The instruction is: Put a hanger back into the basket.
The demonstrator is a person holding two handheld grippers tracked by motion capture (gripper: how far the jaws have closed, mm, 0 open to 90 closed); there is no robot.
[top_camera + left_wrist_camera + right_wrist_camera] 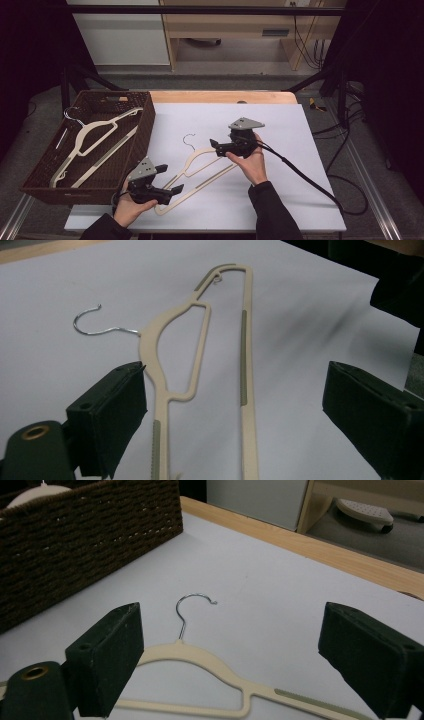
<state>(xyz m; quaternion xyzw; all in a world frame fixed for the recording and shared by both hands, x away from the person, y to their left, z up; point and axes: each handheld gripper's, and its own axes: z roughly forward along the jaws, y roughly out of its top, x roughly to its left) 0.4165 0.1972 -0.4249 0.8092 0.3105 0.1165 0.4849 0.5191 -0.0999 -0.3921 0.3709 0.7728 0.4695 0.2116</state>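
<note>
A cream plastic hanger point(200, 167) with a metal hook point(189, 139) lies flat on the white table top. My left gripper point(169, 180) stands open at the hanger's near end, its jaws either side of the arm and the bar point(244, 390). Over the hanger's far shoulder, my right gripper point(216, 147) is open too, just right of the hook. In the right gripper view the hook point(192, 605) and the hanger's neck point(200, 656) lie between the spread jaws. Neither gripper point(235, 390) point(230, 635) holds anything.
A dark woven basket point(145, 127) stands at the table's left with a second cream hanger point(92, 142) inside. Its wall point(75, 540) rises close to the left in the right gripper view. A wooden table edge point(220, 96) runs along the back. Cables trail off to the right.
</note>
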